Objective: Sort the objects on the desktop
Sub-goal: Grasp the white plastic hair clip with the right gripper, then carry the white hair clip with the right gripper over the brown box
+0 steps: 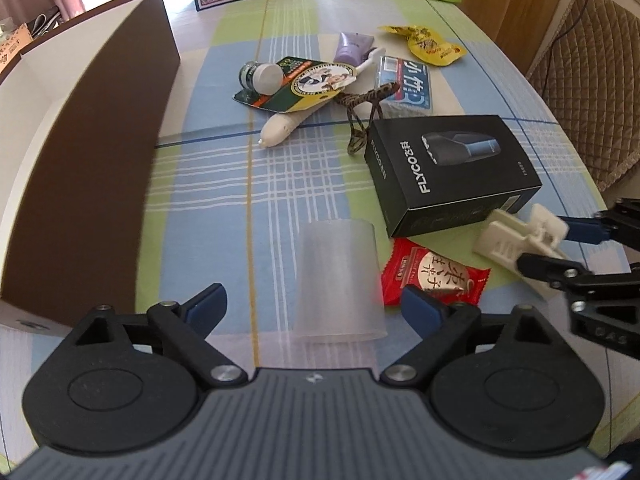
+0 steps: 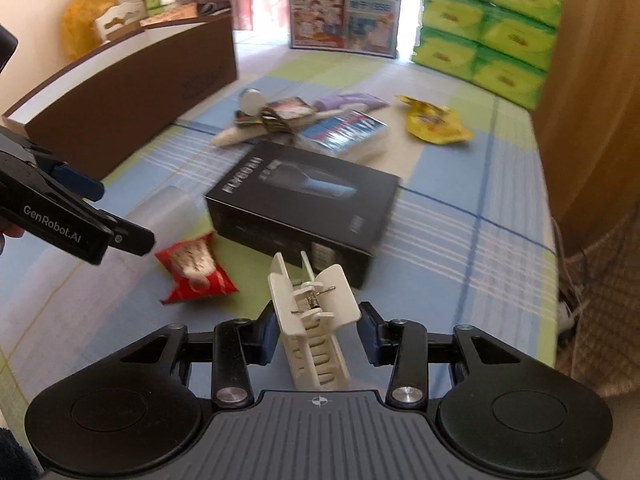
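A clear plastic cup [image 1: 339, 280] lies on its side on the checked tablecloth, between the fingers of my open left gripper [image 1: 316, 306]; the pads stand apart from it. My right gripper [image 2: 320, 330] straddles a white hair clip [image 2: 314, 312], with a gap at each side. The clip also shows in the left wrist view [image 1: 520, 236]. A black FLYCO box [image 1: 448, 172] and a red snack packet [image 1: 434, 280] lie between the two grippers.
A brown storage box [image 1: 92, 152] with a white inside stands along the left. Further back lie a small jar [image 1: 262, 76], a purple tube [image 1: 352, 46], a blue tissue pack [image 1: 406, 84], a yellow packet [image 1: 428, 44] and a cord. Green tissue packs [image 2: 488, 24] stand at the far edge.
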Available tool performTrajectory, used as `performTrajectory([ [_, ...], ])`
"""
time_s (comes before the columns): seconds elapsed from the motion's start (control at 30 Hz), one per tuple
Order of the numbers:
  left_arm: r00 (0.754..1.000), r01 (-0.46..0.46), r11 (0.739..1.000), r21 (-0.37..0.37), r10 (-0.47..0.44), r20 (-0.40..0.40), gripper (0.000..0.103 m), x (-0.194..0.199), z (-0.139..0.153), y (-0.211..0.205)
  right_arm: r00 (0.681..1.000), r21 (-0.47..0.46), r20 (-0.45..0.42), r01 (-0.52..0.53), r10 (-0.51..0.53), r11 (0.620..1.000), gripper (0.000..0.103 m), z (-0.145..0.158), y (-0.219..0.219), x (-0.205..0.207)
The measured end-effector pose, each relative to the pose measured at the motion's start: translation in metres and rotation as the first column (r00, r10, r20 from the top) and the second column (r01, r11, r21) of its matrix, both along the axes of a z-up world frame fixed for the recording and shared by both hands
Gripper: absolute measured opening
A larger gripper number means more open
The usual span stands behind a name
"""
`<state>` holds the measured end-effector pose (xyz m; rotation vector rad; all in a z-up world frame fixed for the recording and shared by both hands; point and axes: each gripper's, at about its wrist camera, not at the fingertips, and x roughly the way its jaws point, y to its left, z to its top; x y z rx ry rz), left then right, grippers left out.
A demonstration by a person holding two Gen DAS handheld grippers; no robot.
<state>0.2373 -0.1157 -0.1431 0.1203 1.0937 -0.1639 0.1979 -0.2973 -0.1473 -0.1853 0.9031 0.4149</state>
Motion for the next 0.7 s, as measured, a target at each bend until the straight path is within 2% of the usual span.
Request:
performTrajectory([
  [0.1,1.0,0.004,1.0,0.001,-0.004,-0.008,0.088,0.005,-0.006,-0.001,0.999,0.001,-0.011,0.052,-0.052,0.999,0.038,0.002,-0.015,-0.003],
  [0.2,1.0,0.014,1.0,-0.003,-0.014,-0.014,0.08,0.01,-0.012,-0.003,0.996,0.003,-0.019,0.091,-0.091,0.996,0.038,0.003,-0.027,-0.005],
  [0.3,1.0,0.013,1.0,-0.007,-0.013,-0.023,0.08,0.017,-0.018,-0.004,0.994,0.012,-0.023,0.111,-0.111,0.994,0.038,0.004,-0.035,-0.005],
  [0.37,1.0,0.015,1.0,-0.011,-0.015,-0.021,0.076,0.019,-0.021,-0.005,0.994,0.015,-0.022,0.107,-0.107,0.994,0.038,0.005,-0.037,-0.005],
  [0.43,1.0,0.019,1.0,-0.022,-0.019,-0.025,0.063,0.022,-0.024,-0.006,0.995,0.014,-0.019,0.097,-0.097,0.995,0.038,0.005,-0.037,-0.005],
  [0.5,1.0,0.02,1.0,-0.016,-0.02,-0.017,0.06,0.022,-0.025,-0.008,0.996,0.014,-0.018,0.086,-0.085,0.996,0.038,0.004,-0.036,-0.006],
  [0.6,0.999,0.033,0.999,-0.022,-0.034,-0.004,0.047,0.016,-0.023,-0.01,0.998,0.013,-0.012,0.064,-0.064,0.998,0.038,0.003,-0.033,-0.005],
  [0.7,1.0,0.027,1.0,-0.016,-0.027,-0.004,0.047,0.006,-0.022,-0.009,0.999,0.013,-0.01,0.046,-0.046,0.999,0.038,0.002,-0.032,-0.003],
])
